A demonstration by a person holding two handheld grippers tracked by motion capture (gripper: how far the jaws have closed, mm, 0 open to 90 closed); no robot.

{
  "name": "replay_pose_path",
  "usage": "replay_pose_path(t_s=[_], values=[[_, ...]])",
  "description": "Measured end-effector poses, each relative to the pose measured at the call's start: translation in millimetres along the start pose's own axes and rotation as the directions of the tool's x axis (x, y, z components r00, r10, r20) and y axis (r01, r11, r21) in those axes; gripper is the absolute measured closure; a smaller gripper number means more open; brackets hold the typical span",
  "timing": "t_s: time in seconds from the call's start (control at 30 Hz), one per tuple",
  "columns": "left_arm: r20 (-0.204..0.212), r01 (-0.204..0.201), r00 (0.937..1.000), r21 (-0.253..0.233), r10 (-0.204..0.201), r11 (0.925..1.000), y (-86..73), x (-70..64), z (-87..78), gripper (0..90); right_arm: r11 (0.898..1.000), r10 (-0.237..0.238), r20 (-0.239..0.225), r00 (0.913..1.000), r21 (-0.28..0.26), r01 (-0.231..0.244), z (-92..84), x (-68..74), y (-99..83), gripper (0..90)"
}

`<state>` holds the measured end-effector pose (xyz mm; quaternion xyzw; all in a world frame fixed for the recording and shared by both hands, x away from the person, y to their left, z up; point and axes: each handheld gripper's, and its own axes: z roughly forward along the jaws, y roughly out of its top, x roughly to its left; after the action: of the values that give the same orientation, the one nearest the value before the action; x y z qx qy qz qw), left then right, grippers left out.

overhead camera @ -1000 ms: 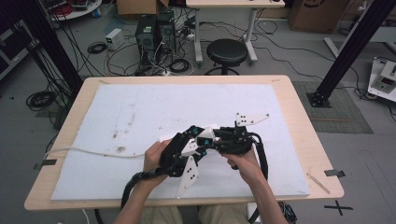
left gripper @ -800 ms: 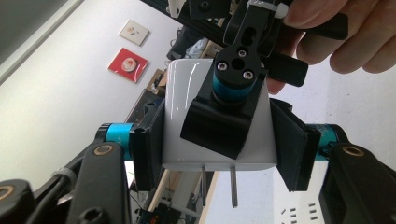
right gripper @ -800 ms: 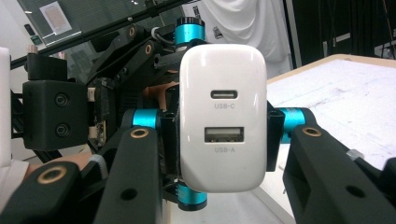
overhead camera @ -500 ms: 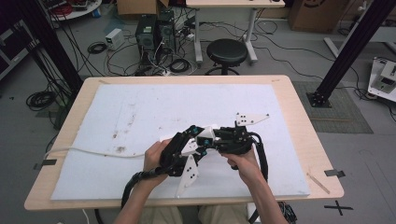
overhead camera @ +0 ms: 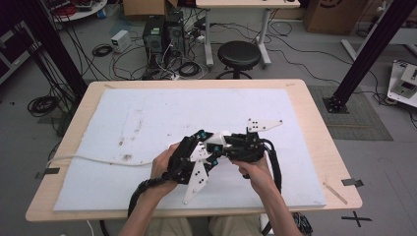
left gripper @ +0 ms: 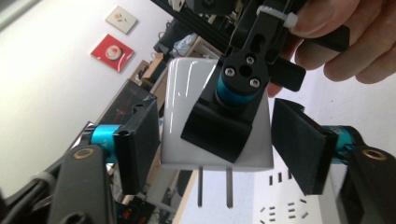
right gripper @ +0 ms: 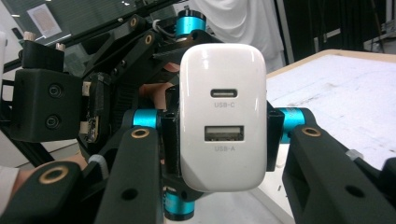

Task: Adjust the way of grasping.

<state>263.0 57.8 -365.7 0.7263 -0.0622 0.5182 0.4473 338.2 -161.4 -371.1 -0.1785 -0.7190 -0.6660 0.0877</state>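
Right gripper (right gripper: 223,140) clamps the white charger (right gripper: 223,116) by its sides above the near middle of the table (overhead camera: 314,103). Left gripper (left gripper: 217,140) has just been opening; its pads flank the charger (left gripper: 177,107) without pressing.

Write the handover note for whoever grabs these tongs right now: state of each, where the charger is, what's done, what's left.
Right tongs: shut on the white USB charger, pads on its two sides, port face toward their camera.
Left tongs: jaws have just been opening; the pads stand apart from the charger, which sits between them, prongs pointing back toward their camera.
Charger: held in the air above the white mat, near the person's edge of the table.
White cable: lying on the mat to the left, unplugged.
Done: charger passed to the right tongs.
Left: probably fetch the cable and plug it in.
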Motion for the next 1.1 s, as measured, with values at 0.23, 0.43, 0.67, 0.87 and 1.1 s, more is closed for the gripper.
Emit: replay_pose_path(t_s=[0.23, 0.43, 0.67, 0.87, 1.1], values=[[0.031, 0.099, 0.9946, 0.009, -0.099, 0.9951, -5.2, 6.5, -3.2, 26.4, 1.000, -0.010, 0.032, 0.9994, -0.015, 0.011, -6.3, -1.2, 0.4, 63.1], [0.059, 0.189, 0.9800, 0.028, -0.190, 0.9817, -14.0, 15.2, -9.2, 21.4, 0.998, -0.048, 0.088, 0.9950, -0.040, 0.051, -16.4, -0.1, 0.5, 63.1], [0.075, 0.346, 0.9332, 0.074, -0.351, 0.9353, -29.0, 31.8, -20.3, 21.4, 0.995, -0.086, 0.136, 0.9871, -0.047, 0.093, -25.6, 0.3, 0.5, 63.1], [0.052, 0.415, 0.9049, 0.109, -0.422, 0.9031, -42.8, 41.8, -29.8, 21.4, 0.994, -0.098, 0.152, 0.9835, -0.040, 0.106, -28.2, -1.1, -0.4, 63.1], [0.036, 0.487, 0.8674, 0.145, -0.496, 0.8613, -61.5, 47.0, -43.5, 21.5, 0.990, -0.128, 0.202, 0.9709, -0.034, 0.138, -39.9, 0.4, -2.6, 63.1]])
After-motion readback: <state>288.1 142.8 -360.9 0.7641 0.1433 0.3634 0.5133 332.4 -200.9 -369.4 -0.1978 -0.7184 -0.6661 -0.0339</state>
